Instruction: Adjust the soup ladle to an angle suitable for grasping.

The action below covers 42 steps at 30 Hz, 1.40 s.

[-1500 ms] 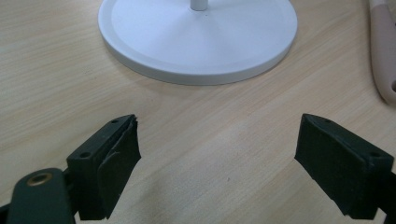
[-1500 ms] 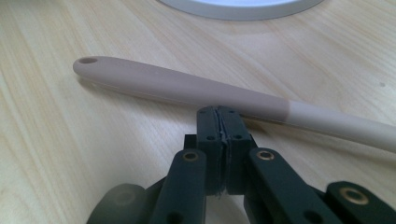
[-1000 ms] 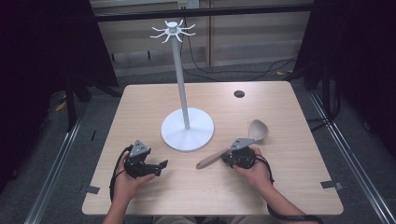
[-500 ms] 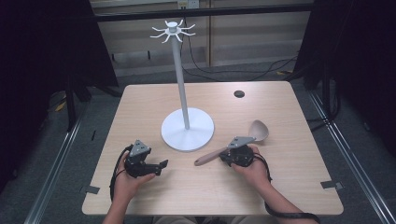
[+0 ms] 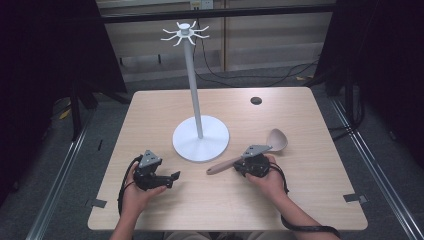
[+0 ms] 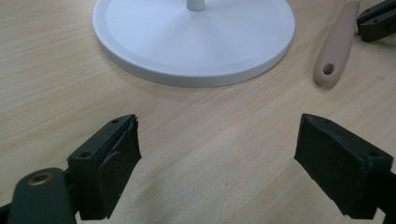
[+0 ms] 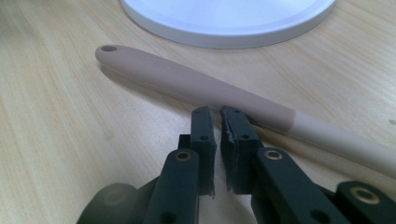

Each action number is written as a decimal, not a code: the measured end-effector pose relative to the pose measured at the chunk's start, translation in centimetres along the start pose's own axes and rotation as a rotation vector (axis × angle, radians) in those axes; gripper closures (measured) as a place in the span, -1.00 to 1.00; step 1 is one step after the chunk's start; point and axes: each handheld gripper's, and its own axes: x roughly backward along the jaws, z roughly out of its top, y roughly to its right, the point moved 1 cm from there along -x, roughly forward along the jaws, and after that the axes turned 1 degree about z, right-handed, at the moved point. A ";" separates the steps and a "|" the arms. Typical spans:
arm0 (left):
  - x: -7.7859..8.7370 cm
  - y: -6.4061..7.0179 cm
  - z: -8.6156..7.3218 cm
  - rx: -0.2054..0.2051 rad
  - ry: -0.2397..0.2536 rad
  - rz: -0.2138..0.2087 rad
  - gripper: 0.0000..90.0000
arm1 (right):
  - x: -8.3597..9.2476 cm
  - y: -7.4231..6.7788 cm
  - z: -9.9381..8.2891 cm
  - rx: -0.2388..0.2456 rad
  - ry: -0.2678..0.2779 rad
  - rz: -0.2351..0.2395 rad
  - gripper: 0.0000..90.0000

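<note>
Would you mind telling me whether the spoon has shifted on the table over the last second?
Yes, slightly. The spoon has slid a little toward the person's left, its handle tip now further left under the white stand's base.

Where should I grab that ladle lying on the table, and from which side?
Probably on the ladle handle's straight middle stretch, coming down from above with the jaws across it. It lies flat on the table, slim and even there, while the bowl end is wide and rounded. The right hand-held gripper, jaws nearly closed, sits just beside that stretch.
</note>
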 end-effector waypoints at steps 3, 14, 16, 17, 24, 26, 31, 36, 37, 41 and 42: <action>0.0 0.0 0.0 -0.005 -0.001 -0.001 -0.70 | -0.2 0.0 0.2 -0.007 0.001 -0.005 0.86; 0.0 -0.2 0.0 -0.002 0.003 0.005 -0.69 | -0.8 0.3 0.6 -0.014 0.002 -0.004 0.84; 0.0 -0.1 0.0 0.001 0.005 0.005 -0.69 | -0.7 0.3 0.7 -0.007 -0.005 0.001 0.83; 0.0 -0.2 0.0 0.001 0.004 0.004 -0.69 | -0.7 0.3 0.7 -0.013 -0.015 0.002 0.82; 0.1 -0.3 0.0 0.011 0.007 0.001 -0.69 | -0.5 0.5 1.0 0.009 -0.044 0.017 0.73; 0.2 -0.4 0.0 0.003 0.003 0.002 -0.69 | -0.3 0.5 1.1 0.020 -0.050 0.027 0.69; 0.2 -0.4 0.0 0.007 0.007 0.001 -0.69 | 0.9 0.9 1.7 0.064 -0.071 0.045 0.61; 0.2 -0.4 0.0 0.000 0.005 0.000 -0.69 | 1.8 1.6 2.3 0.091 -0.096 0.044 0.53; 0.2 -0.4 0.0 -0.001 0.004 0.002 -0.69 | 2.1 1.9 2.7 0.114 -0.118 0.044 0.43; 0.1 -0.4 0.0 0.007 0.009 0.002 -0.69 | 2.5 2.4 3.8 0.183 -0.147 0.071 0.22; 0.1 -0.4 0.0 0.005 0.004 0.002 -0.69 | 2.5 2.4 3.8 0.183 -0.147 0.071 0.22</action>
